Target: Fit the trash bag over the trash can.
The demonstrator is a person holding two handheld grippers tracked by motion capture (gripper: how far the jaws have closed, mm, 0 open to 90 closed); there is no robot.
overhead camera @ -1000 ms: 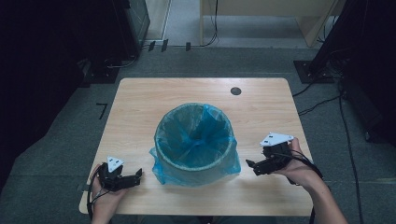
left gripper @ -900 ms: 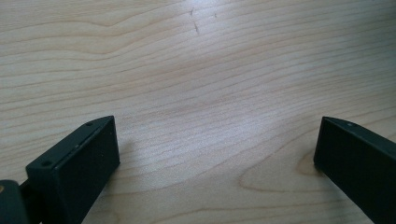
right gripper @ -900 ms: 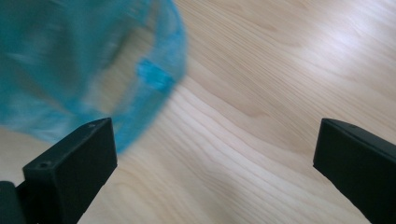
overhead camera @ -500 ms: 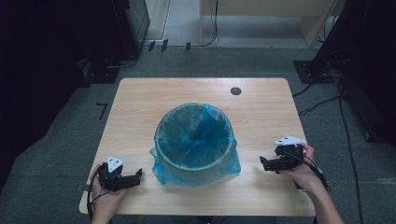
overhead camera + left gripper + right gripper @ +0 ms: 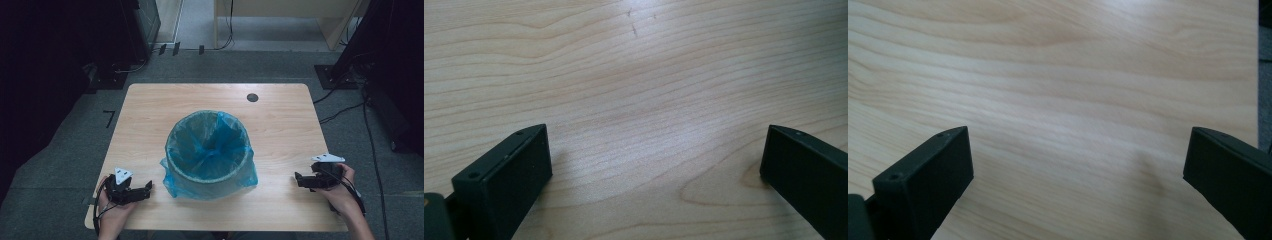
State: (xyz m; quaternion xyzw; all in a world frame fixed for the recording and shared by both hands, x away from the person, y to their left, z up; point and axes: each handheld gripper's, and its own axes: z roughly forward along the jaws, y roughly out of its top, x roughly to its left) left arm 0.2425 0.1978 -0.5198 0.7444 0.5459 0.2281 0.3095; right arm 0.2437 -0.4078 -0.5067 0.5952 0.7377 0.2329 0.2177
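Observation:
A round bin lined with a blue plastic bag (image 5: 207,152) stands in the middle of the wooden table (image 5: 210,97). My left gripper (image 5: 148,189) rests at the table's front left, pointing toward the bin, a short way off its left side. In the left gripper view its black jaws stand wide apart over bare wood, the gripper (image 5: 656,165) open and empty. My right gripper (image 5: 298,179) lies near the front right edge, pointing left at the bin. Its own view shows the gripper (image 5: 1078,165) open with nothing between the jaws.
A small dark round hole (image 5: 252,97) sits in the tabletop at the back right. Grey carpet (image 5: 65,150) surrounds the table. Dark equipment (image 5: 120,35) and cables (image 5: 345,97) stand beyond the far edge and to the right.
My right gripper has drawn away from the bin, moving right and toward the front edge. The left gripper and the bin have stayed put.

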